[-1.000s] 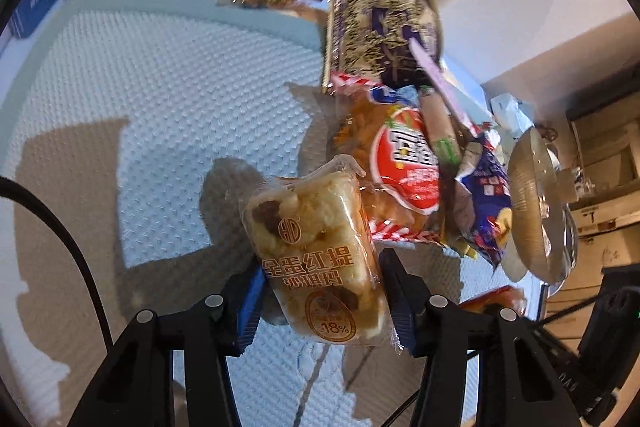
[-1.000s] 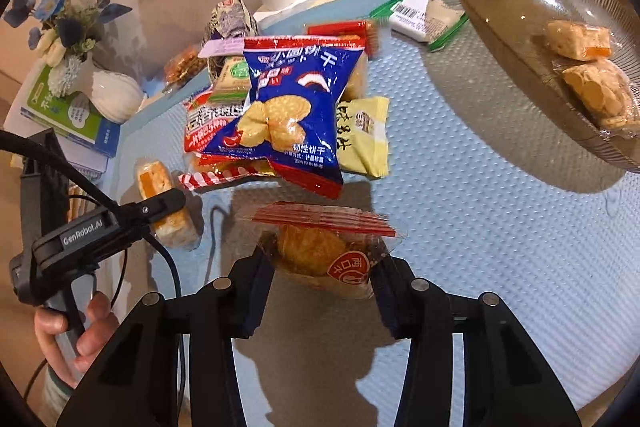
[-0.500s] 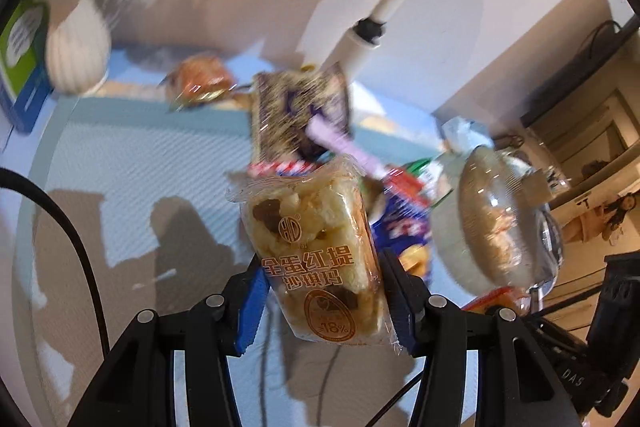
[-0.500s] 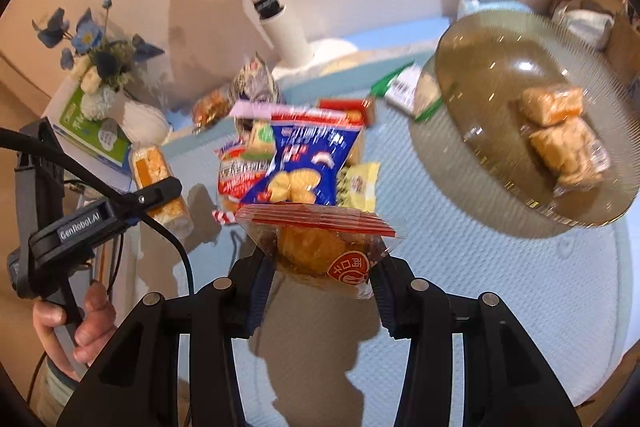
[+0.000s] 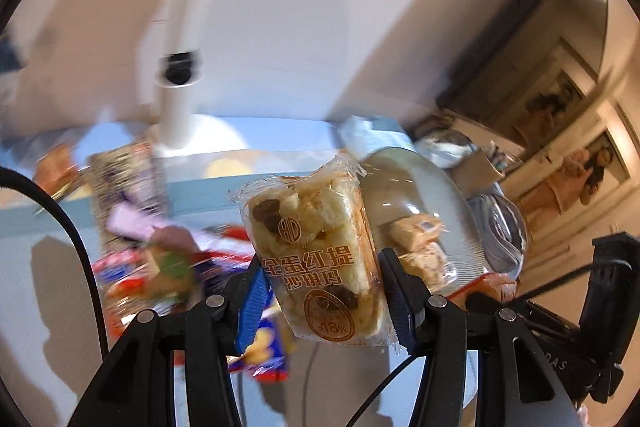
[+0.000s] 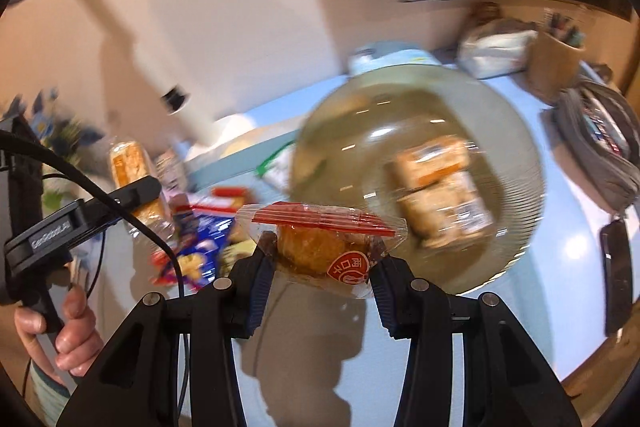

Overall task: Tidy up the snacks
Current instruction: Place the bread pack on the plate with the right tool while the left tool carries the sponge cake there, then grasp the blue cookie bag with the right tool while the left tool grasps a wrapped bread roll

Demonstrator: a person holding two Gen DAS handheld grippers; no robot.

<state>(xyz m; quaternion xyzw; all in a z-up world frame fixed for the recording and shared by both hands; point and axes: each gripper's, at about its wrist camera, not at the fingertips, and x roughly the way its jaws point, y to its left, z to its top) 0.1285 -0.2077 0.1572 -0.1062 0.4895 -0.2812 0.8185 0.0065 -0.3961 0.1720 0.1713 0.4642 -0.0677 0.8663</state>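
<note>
My left gripper [image 5: 320, 279] is shut on a clear-wrapped sachima cake [image 5: 316, 251] with orange print, held in the air. My right gripper [image 6: 320, 263] is shut on a clear-wrapped pastry [image 6: 316, 247] with a red seal strip, also lifted. A tinted glass plate [image 6: 500, 247] lies ahead of the right gripper with two wrapped cakes [image 6: 440, 195] on it; it also shows in the left wrist view [image 5: 416, 195]. A blurred pile of snack packets [image 5: 168, 259] lies on the blue mat; it shows left of the pastry in the right wrist view [image 6: 200, 239].
A white lamp post [image 5: 176, 99] stands at the back by the wall. A grey pouch [image 6: 604, 147], a brown pen cup [image 6: 556, 63] and a dark phone [image 6: 618, 275] lie right of the plate. The left gripper with its cake [image 6: 132, 167] shows at the left.
Both grippers have risen with their snacks and swung right toward the glass plate. The snack pile has dropped lower and left in both views.
</note>
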